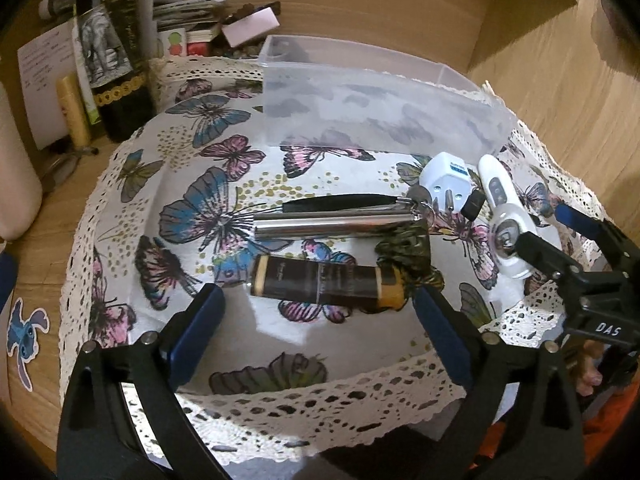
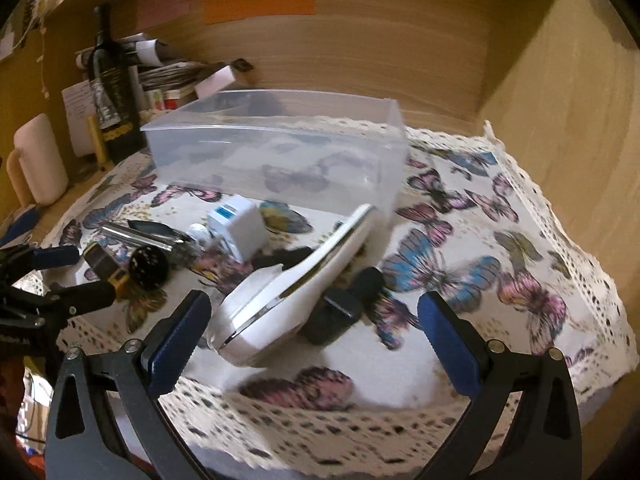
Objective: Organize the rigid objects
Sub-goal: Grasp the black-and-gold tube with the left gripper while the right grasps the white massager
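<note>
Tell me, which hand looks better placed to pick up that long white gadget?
Right, probably: the right gripper is open with the white gadget lying between its fingers. The left gripper faces the dark tube instead.

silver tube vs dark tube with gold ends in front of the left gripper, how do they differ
The silver tube is shiny bare metal; the dark tube is brown, labelled, with gold ends. The silver one is longer and slimmer, the dark one stubbier. Both lie flat and parallel on the butterfly cloth.

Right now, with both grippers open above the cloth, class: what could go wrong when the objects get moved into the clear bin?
1. The brown tube touches the steel cylinder; the open left gripper may nudge and roll both.
2. The white handheld device leans on a black object; the right gripper could tip it.
</note>
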{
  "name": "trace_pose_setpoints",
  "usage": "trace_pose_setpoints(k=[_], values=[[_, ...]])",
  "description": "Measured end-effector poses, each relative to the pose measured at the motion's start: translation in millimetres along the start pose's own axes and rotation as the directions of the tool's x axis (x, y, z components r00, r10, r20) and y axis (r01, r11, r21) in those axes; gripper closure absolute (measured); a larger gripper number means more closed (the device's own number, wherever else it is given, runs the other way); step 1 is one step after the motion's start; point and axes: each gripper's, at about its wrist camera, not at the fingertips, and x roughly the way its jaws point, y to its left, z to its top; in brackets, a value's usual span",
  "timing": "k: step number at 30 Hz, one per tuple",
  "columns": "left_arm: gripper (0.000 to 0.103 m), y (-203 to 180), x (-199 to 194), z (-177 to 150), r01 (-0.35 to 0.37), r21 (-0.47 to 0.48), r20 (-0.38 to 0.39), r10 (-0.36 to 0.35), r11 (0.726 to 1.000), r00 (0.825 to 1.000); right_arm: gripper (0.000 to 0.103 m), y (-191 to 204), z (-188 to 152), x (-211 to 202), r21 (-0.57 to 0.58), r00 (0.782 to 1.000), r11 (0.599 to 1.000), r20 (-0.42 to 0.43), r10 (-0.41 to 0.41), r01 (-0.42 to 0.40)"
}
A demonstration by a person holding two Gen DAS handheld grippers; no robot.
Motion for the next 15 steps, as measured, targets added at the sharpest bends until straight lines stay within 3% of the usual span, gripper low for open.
trace_pose_setpoints(k=[6,8,10,15], values=[[0.005,-10.0,7.1,0.0,-0.033,0.030,0.018,0.033,0.999,0.999,0.001,-4.0,-4.2,1.6,0.020,1.000,1.000,-0.010,0.010,-0.010],[0.005,-11.2,8.5,-0.4,-0.044,0.034,0.029,0.043,0.998,0.999,0.009,-0.9,-5.5,7.2,0.022,0.999,0.999,-0.028,0.024,-0.023],[0.008,-11.9,9.5,-1.7,-0.063,0.038,0.044,0.061,0.997,0.997,0.023,2.0,-6.9,12.0,0.023,0.998,0.999,-0.044,0.044,-0.043],[0.022,-12.1,7.7,-4.4,-0.084,0.051,0.066,0.081,0.995,0.995,0.027,3.9,-9.6,11.0,0.008,0.998,0.999,-0.042,0.045,-0.044]])
